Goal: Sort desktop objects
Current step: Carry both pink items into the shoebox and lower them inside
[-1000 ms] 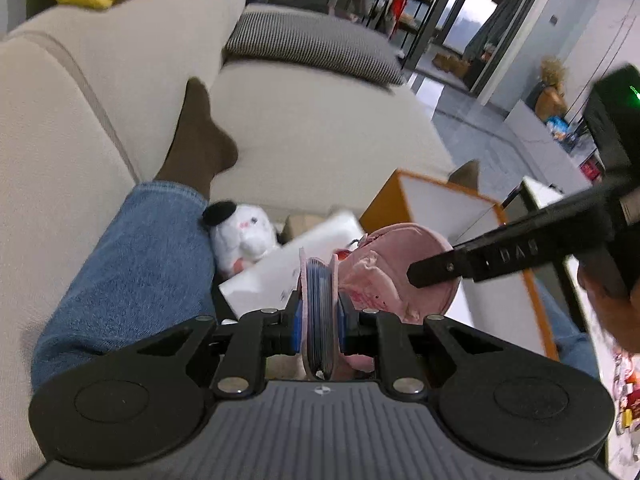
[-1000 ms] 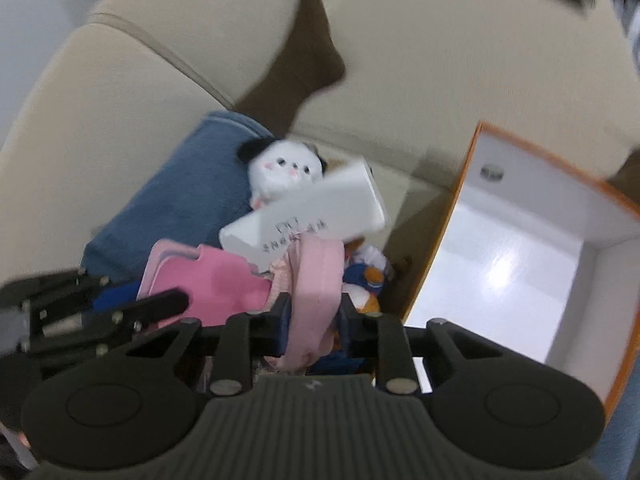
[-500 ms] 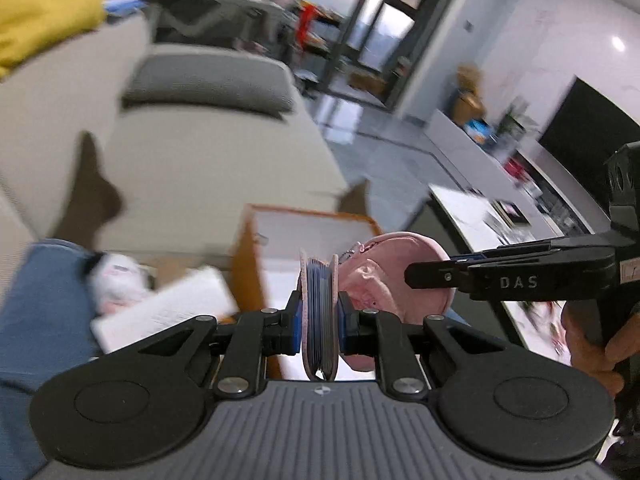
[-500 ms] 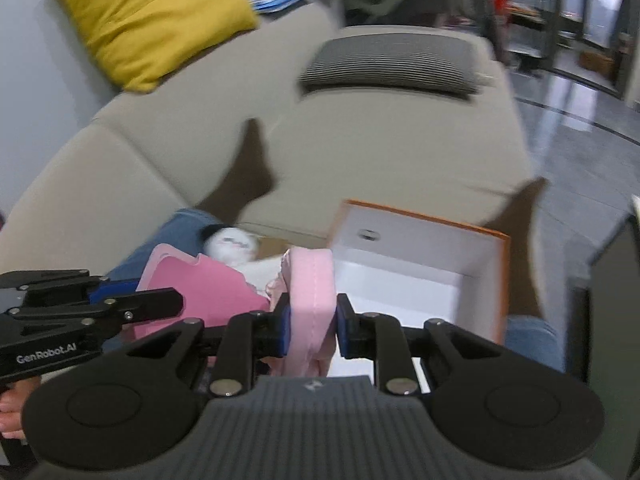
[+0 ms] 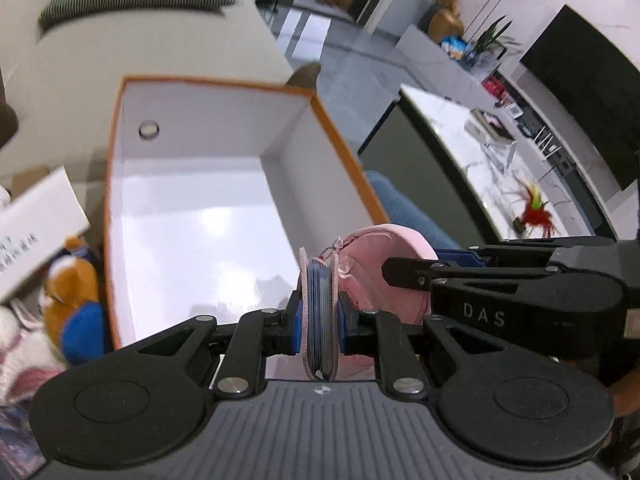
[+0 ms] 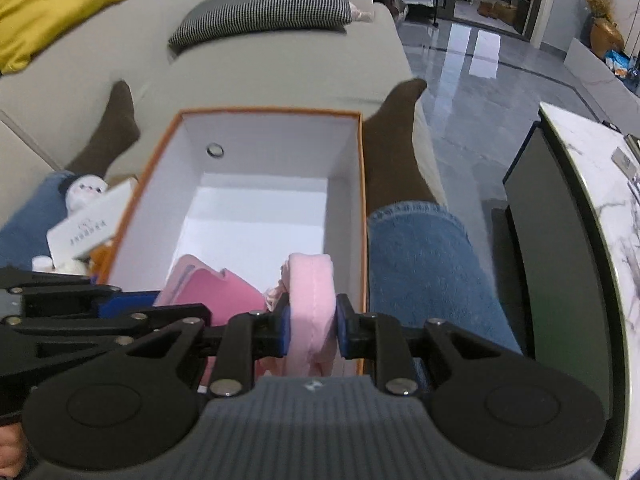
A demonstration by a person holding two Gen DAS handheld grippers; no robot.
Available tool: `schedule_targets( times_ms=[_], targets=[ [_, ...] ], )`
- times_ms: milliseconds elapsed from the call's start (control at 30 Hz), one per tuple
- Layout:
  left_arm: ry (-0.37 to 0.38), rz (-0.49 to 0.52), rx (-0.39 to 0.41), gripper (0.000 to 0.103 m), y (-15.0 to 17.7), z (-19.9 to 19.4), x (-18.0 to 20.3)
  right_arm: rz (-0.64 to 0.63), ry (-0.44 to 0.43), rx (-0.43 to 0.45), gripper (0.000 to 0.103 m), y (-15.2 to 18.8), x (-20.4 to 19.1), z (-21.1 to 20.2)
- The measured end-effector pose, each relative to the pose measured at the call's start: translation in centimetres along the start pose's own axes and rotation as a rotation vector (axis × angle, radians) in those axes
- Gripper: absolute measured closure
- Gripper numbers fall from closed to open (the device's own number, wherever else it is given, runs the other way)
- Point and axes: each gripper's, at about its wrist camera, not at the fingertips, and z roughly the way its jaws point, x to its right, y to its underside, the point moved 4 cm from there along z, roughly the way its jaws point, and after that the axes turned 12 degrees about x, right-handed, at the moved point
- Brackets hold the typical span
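Over the empty orange box (image 6: pixel 362 184), both my tools, left tool (image 5: pixel 319 320) and right tool (image 6: pixel 311 322), clenched on pink pouch (image 6: pixel 312 296); plush toys (image 5: pixel 70 280) at 9 o'clock unsorted.

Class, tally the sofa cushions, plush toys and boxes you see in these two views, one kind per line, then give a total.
Sofa cushions: 2, yellow cushion and striped cushion.
Plush toys: 2, white plush and orange-and-blue plush.
Boxes: 2, orange-rimmed box and small white box.
Total: 6
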Motion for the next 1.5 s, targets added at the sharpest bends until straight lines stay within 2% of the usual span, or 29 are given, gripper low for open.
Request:
schedule_targets(
  times_ms=[267,367,467,600,733,833,933,1133,1233,1333,1500],
  targets=[
    [-0.043,-0.018,-0.059,0.085,0.7,1.9,0.2,0.008,0.013,-0.054,0.079,2.6,0.9,1.0],
    [-0.107,-0.009,-0.081,0.085,0.9,2.6,0.2,0.039,-0.001,-0.076,0.078,3.0,1.4,1.1],
    [-0.174,0.052,-0.053,0.085,1.0,2.3,0.7,0.057,0.001,-0.076,0.078,2.9,1.6,1.5],
    [-0.146,0.012,-0.112,0.085,1.5,3.1,0.4,0.057,-0.002,-0.078,0.078,2.8,1.5,1.6],
    [-0.139,-0.005,-0.120,0.085,1.6,3.5,0.6,0.058,0.000,-0.078,0.077,2.9,1.5,1.7],
    [-0.102,-0.053,-0.146,0.084,1.6,3.7,0.4,0.090,-0.015,-0.082,0.076,2.9,2.1,1.6],
    [-0.085,-0.067,-0.144,0.082,1.5,3.8,0.6,0.129,-0.045,-0.094,0.074,2.8,2.7,1.3],
    [0.001,-0.126,-0.151,0.076,1.2,2.9,0.6,0.184,-0.107,-0.093,0.066,2.5,3.7,0.3],
    [0.052,-0.160,-0.161,0.076,1.2,2.6,0.4,0.200,-0.125,-0.096,0.067,2.6,3.9,0.2],
    [0.059,-0.159,-0.161,0.075,1.2,2.6,0.2,0.202,-0.133,-0.096,0.067,2.6,4.0,0.2],
    [0.097,-0.212,-0.170,0.075,1.4,3.3,-0.2,0.193,-0.136,-0.084,0.069,2.4,4.0,0.4]
  ],
)
